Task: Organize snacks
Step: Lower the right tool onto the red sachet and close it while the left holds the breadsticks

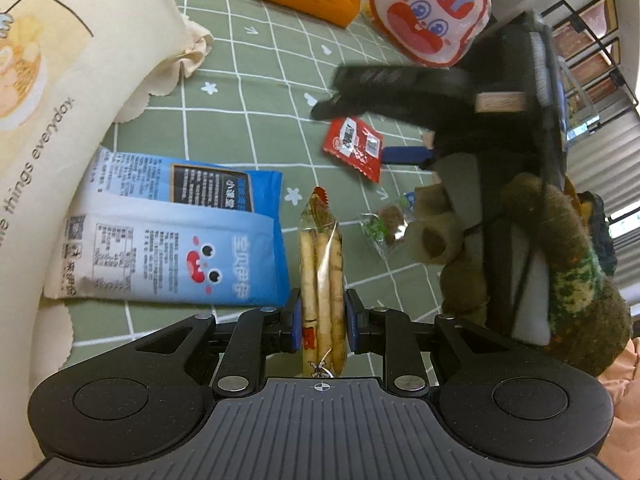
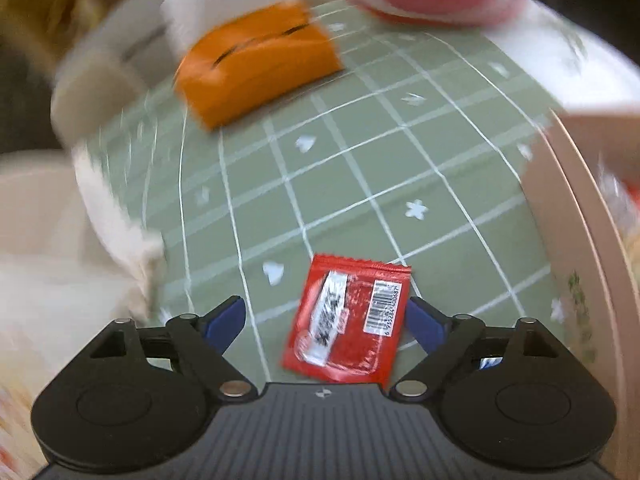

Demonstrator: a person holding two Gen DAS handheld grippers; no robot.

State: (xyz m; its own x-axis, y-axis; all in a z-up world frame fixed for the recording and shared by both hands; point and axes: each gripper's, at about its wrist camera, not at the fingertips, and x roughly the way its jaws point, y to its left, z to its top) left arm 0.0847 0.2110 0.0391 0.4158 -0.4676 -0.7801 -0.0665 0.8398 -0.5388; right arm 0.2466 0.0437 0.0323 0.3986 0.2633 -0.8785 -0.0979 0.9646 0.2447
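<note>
Clamped between the blue pads of the left hand-held gripper (image 1: 322, 316) is a clear pack of biscuit sticks (image 1: 322, 264), standing on end over the green checked counter (image 1: 248, 120). A blue snack bag (image 1: 180, 236) lies just beside it, and a small clear packet (image 1: 382, 226) sits further right.

From the right wrist, the right hand-held gripper (image 2: 326, 320) stands wide open and empty above a flat red sachet (image 2: 346, 320), which lies between its fingers but untouched. An orange box (image 2: 260, 64) sits well behind. The sachet is thin and flat; I reckon the pads could slide over it or just push it along the cloth.
</note>
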